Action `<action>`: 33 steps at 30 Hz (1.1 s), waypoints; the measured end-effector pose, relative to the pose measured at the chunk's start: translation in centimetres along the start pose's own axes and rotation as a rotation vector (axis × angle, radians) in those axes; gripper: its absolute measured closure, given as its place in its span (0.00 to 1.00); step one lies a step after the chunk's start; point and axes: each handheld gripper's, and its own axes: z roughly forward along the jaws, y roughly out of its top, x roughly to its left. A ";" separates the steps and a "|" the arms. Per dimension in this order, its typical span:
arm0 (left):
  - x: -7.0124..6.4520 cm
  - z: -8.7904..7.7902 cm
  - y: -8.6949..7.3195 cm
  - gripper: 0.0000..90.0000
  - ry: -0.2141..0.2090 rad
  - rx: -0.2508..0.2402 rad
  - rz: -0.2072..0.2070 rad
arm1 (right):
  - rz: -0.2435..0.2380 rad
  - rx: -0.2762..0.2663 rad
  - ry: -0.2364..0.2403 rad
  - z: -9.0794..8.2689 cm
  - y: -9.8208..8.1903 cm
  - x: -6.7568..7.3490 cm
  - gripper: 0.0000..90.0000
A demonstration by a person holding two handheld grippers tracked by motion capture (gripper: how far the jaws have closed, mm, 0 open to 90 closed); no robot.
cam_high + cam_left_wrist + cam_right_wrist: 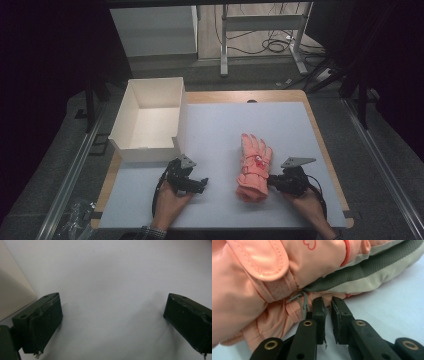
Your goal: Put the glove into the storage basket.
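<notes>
While the right gripper (327, 305) sits nearly clenched at the glove (254, 167), its tips at the edge by the cuff, I cannot tell if any cloth is caught. The left gripper (192, 182), left of the glove, is released and holds nothing. To lift well, pinch more cloth first; the white box (150, 117) waits farther back, left of the glove.

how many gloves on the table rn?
1. A pink glove lies on the white mat, right of centre, its cuff edge at the right tool. A second could hide beneath; cannot tell.
</notes>
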 end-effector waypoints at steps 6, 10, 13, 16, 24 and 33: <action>0.0 0.0 0.0 0.02 0.000 0.000 0.000 | 0.004 -0.011 0.009 0.8 0.4 0.5 0.89; 0.0 0.0 0.0 0.02 0.000 0.001 0.001 | 0.003 -0.017 0.008 1.1 0.6 0.6 0.89; 0.0 0.0 0.0 0.02 0.000 0.000 0.000 | 0.006 -0.017 0.012 1.5 0.9 0.7 0.89; 0.0 0.0 0.0 0.02 0.000 0.000 0.000 | 0.011 -0.016 0.014 1.8 1.1 0.8 0.89; 0.0 0.0 0.0 0.02 0.000 0.000 0.001 | 0.010 -0.022 0.017 2.5 1.7 1.0 0.89; 0.0 0.0 0.0 0.02 0.000 0.000 0.000 | 0.010 -0.027 0.022 3.3 2.2 1.1 0.89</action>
